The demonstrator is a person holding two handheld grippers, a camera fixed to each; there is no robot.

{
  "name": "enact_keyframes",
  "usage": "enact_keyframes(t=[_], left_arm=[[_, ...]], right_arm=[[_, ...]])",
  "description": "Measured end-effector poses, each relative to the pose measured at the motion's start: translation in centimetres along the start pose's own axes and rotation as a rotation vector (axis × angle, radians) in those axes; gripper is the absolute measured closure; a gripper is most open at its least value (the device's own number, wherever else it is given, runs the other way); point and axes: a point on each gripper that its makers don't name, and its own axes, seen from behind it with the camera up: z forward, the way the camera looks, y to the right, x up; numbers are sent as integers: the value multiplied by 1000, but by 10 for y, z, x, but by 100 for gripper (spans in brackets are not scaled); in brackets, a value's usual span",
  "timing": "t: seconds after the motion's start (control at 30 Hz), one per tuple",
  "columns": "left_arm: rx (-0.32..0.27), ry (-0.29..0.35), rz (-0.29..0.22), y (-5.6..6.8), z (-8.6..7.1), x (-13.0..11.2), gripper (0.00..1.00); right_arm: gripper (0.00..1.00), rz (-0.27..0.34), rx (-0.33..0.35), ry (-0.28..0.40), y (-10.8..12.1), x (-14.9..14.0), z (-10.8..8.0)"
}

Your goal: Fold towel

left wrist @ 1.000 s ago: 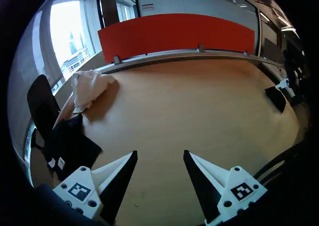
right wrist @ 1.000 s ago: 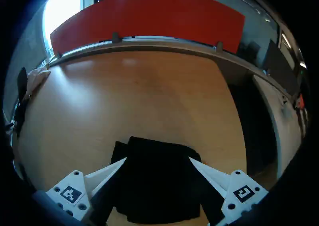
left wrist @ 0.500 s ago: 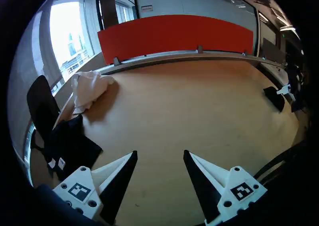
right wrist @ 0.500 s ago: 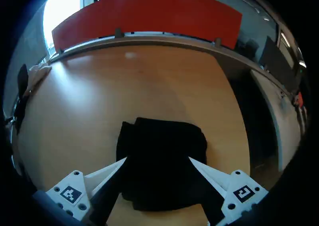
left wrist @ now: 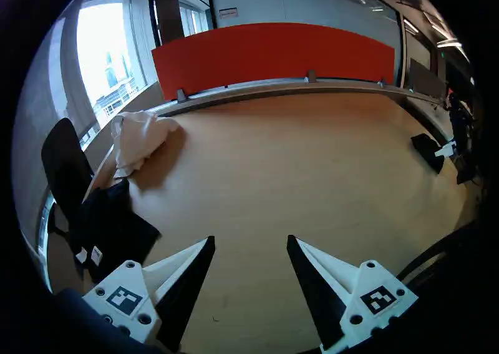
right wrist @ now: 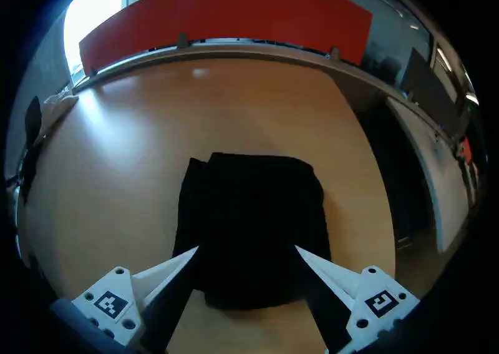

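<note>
A black towel (right wrist: 249, 223) lies folded flat on the wooden table (right wrist: 187, 123). My right gripper (right wrist: 246, 252) hovers open just above its near edge, the two white fingers spread to either side and pressing on nothing. Far to the right in the left gripper view, the same towel (left wrist: 427, 149) shows as a small dark patch beside the other gripper's white finger (left wrist: 448, 148). My left gripper (left wrist: 249, 241) stands open over bare tabletop (left wrist: 299, 167), with nothing between its fingers.
A crumpled white cloth (left wrist: 137, 138) lies at the table's far left corner, with another black cloth (left wrist: 112, 226) hanging over the left edge and a black chair (left wrist: 62, 160) behind it. A red divider panel (left wrist: 274, 51) runs along the table's far edge.
My right gripper has drawn back from the black towel, so more of the towel shows in front of the fingers. The left gripper has stayed put.
</note>
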Motion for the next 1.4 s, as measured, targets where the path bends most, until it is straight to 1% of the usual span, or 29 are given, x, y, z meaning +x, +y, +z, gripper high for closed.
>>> enact_keyframes(t=[0.2,0.5,0.6,0.8,1.1,1.2,1.4], left_arm=[[5,-1,3,-1,-2,-1,15],[7,-3,4,-2,-3,-2,15],[7,-1,3,-1,-2,-1,15],[5,5,-4,-1,0,2,15],[6,13,-16,-3,2,4,15],[8,15,-20,-4,2,4,15],[10,23,-33,-6,3,6,15]], right_arm=[[1,-17,1,-15,-1,-8,4],[1,-30,9,-24,-1,-11,8],[1,-24,11,-8,-2,-5,5],[1,8,8,42,0,10,-7],[1,51,-6,75,2,20,-16],[1,64,-24,103,3,29,-22],[1,85,-59,195,4,59,-40]])
